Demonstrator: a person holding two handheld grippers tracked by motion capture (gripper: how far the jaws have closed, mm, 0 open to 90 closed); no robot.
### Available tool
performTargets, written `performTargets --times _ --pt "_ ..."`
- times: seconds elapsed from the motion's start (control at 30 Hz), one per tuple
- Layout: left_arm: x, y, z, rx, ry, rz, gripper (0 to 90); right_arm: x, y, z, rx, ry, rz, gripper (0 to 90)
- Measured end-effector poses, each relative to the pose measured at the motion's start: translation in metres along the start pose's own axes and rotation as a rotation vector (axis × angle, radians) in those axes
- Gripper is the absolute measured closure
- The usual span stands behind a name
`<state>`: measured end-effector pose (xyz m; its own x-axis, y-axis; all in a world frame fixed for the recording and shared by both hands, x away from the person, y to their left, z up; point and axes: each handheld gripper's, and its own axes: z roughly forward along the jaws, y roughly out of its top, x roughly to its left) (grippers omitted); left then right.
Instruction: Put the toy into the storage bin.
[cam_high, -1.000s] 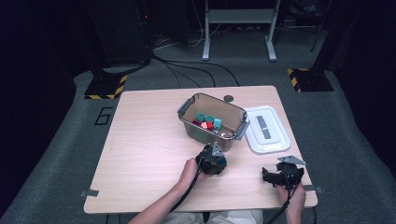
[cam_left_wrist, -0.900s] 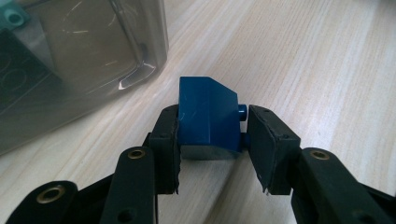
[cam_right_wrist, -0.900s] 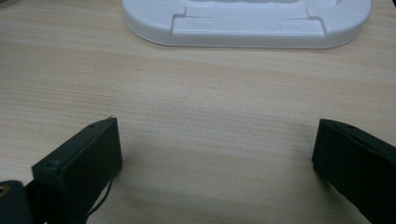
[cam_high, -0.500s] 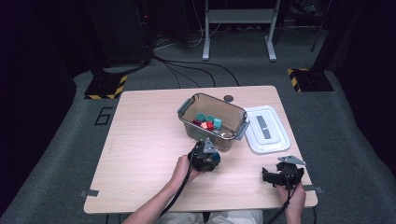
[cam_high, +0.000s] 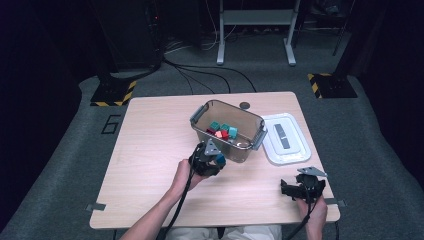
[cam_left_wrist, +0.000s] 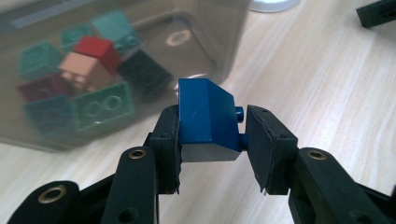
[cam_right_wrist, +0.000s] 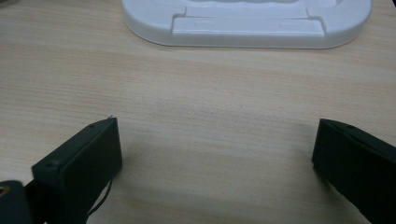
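Note:
My left gripper (cam_high: 216, 159) is shut on a blue sloped brick (cam_left_wrist: 205, 119); one pad lies flat on its side and the other presses on its studs. It hangs above the table just in front of a clear brownish bin (cam_high: 200, 118). In the left gripper view the bin's wall (cam_left_wrist: 212, 42) shows several bricks inside: green, teal, red, peach and dark ones (cam_left_wrist: 98, 107). My right gripper (cam_high: 300, 188) rests near the table's front right edge. Its jaws stand wide open over bare wood (cam_right_wrist: 215, 140), with nothing between them.
A white bin lid (cam_high: 285, 137) lies flat to the right of the bin, and in the right gripper view this lid (cam_right_wrist: 247, 18) is just ahead of the jaws. A small dark disc (cam_high: 244, 105) sits behind the bin. Cables and stand legs cover the floor beyond the table.
My left gripper has risen and drifted left, away from the bin's front wall, carrying the blue brick. The right gripper has stayed in place.

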<state>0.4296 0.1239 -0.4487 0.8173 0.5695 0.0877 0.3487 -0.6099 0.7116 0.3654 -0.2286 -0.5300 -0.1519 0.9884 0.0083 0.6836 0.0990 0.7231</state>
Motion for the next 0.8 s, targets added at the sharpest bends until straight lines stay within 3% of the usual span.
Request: performTargets --times 0.4,0.8 --pt "0.020 0.009 -0.025 -0.013 0.008 -0.020 57.8 0.000 0.000 0.000 0.000 0.000 0.000 0.8" --pt "0.033 0.026 -0.046 -0.011 0.032 -0.006 57.8 0.000 0.000 0.000 0.000 0.000 0.000 0.8"
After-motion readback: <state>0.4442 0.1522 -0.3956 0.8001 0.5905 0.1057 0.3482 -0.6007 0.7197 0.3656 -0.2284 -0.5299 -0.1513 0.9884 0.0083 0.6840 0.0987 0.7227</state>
